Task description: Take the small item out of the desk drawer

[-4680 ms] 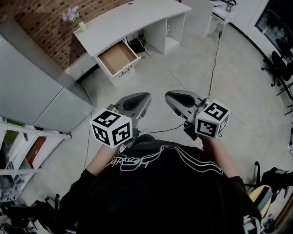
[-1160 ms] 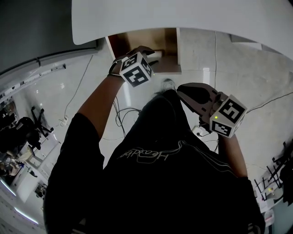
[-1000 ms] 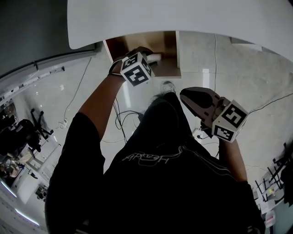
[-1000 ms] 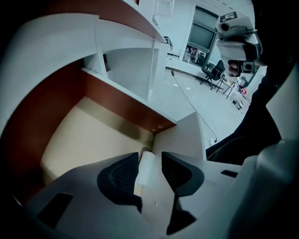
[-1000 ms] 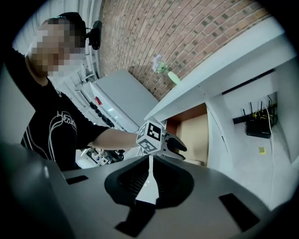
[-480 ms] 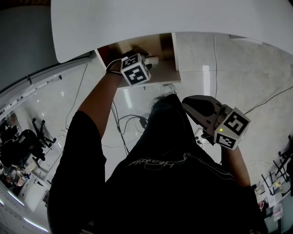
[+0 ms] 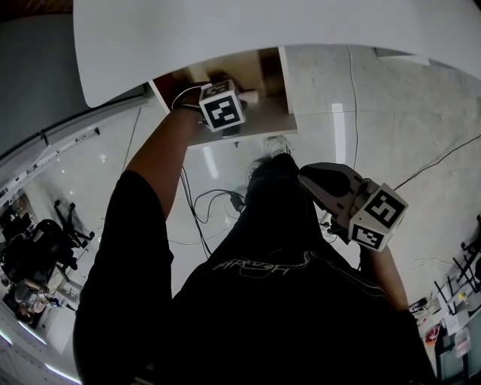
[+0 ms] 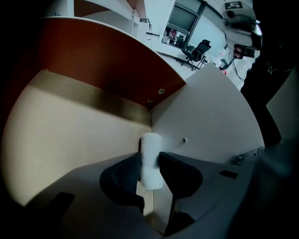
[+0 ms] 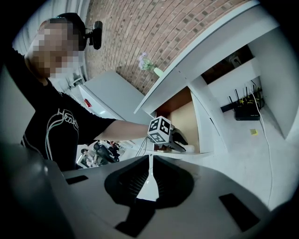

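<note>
White roll (image 8: 151,161), drawer (image 8: 70,130) corner, left fingers (image 8: 122,176) closing around

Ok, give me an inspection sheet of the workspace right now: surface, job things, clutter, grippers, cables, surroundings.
Surface: open drawer under the white desk; its pale floor is mostly bare.
Job's things: small white cylinder near the drawer's corner, between the left gripper's jaws.
Clutter: nothing seen in the drawer.
Grippers: left gripper jaws closing, pads against both sides of the cylinder; right gripper shut, empty, held back from the desk.
Cables: loose cables on the floor below the drawer; router with cords under the desk.
Surroundings: brick wall, office chair.
</note>
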Action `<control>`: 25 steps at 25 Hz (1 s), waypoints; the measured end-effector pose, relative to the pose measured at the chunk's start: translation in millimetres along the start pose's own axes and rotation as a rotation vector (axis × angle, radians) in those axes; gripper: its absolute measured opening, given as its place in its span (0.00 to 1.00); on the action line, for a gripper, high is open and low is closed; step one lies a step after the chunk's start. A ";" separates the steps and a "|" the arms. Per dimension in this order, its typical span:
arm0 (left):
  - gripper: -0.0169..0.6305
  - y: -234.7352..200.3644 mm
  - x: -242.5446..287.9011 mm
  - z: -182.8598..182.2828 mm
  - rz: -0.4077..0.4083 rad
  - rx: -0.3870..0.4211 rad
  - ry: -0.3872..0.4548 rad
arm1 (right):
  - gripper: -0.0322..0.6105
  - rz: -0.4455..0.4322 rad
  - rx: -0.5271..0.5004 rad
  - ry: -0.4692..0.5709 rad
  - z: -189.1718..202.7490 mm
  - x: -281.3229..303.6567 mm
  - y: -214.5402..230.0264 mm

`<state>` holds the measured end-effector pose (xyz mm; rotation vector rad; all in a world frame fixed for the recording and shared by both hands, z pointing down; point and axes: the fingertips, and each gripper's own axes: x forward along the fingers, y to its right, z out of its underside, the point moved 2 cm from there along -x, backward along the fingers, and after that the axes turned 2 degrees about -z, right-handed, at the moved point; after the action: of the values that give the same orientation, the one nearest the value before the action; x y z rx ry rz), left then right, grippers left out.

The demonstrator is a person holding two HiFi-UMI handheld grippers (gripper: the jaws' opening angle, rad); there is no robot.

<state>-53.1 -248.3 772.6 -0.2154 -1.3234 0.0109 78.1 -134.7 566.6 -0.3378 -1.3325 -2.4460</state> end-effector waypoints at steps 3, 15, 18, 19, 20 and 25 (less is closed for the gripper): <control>0.24 2.4 0.6 0.0 0.017 -0.010 0.013 | 0.14 -0.003 0.003 0.020 -1.3 1.9 -3.0; 0.23 5.6 -8.0 3.3 -0.097 0.018 -0.028 | 0.14 -0.002 -0.009 0.051 -5.5 -1.3 -12.1; 0.23 9.3 -14.0 -1.9 -0.118 0.017 -0.007 | 0.14 -0.003 -0.020 0.060 -9.2 -5.1 -16.0; 0.23 10.0 -17.7 -2.9 -0.125 0.015 -0.005 | 0.14 -0.003 -0.021 0.061 -9.7 -7.0 -17.9; 0.23 10.6 -22.7 -4.1 -0.134 0.012 -0.003 | 0.14 -0.003 -0.022 0.059 -10.0 -9.2 -20.3; 0.23 12.4 -59.3 -13.2 -0.193 -0.018 0.023 | 0.14 0.000 -0.058 0.065 -24.8 -20.1 -32.2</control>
<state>-53.6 -245.9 710.7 -0.1019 -1.3171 -0.1665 82.5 -135.8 521.4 -0.2708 -1.2369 -2.4773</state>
